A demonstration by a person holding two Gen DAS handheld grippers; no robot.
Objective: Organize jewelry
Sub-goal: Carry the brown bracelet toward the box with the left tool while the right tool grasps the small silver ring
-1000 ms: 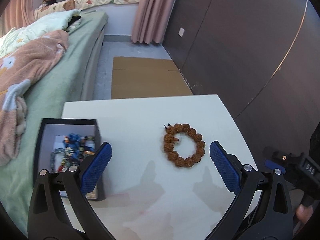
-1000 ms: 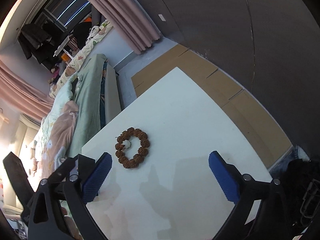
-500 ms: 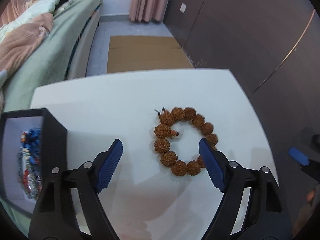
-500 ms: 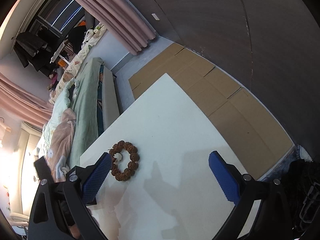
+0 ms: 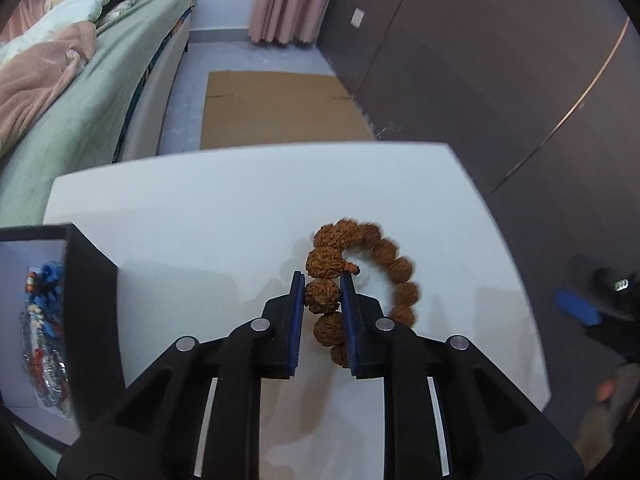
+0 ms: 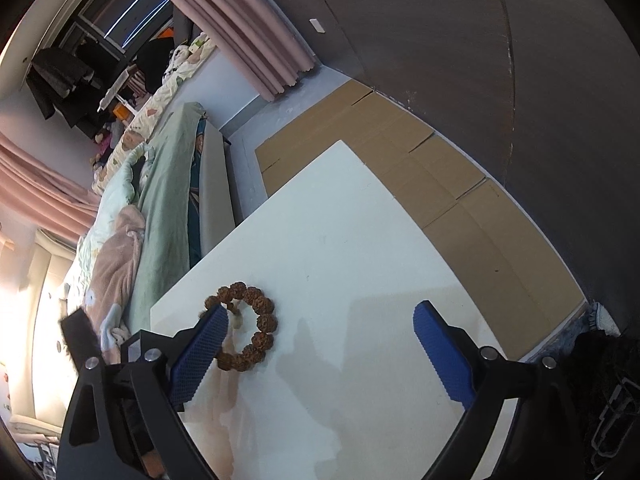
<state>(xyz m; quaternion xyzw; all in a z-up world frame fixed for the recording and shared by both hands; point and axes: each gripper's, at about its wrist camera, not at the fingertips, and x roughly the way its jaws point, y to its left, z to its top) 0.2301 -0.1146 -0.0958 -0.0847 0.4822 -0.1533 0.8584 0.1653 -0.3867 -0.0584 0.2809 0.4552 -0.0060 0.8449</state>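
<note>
The left gripper [image 5: 322, 294] has just closed on one bead of the bracelet [image 5: 362, 276] lying on the table [image 5: 200, 220], the right gripper [image 6: 320, 340] gaping empty; so narrow a pinch could slip when lifted.

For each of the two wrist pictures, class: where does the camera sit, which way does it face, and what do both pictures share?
Left wrist: sits behind the left gripper, facing down at the white table; its jaws have just been closing onto the brown bead bracelet; black box beside.
Right wrist: sits behind the open right gripper, facing down across the table toward the bed.
Shared: bracelet, table, bed, cardboard.
</note>
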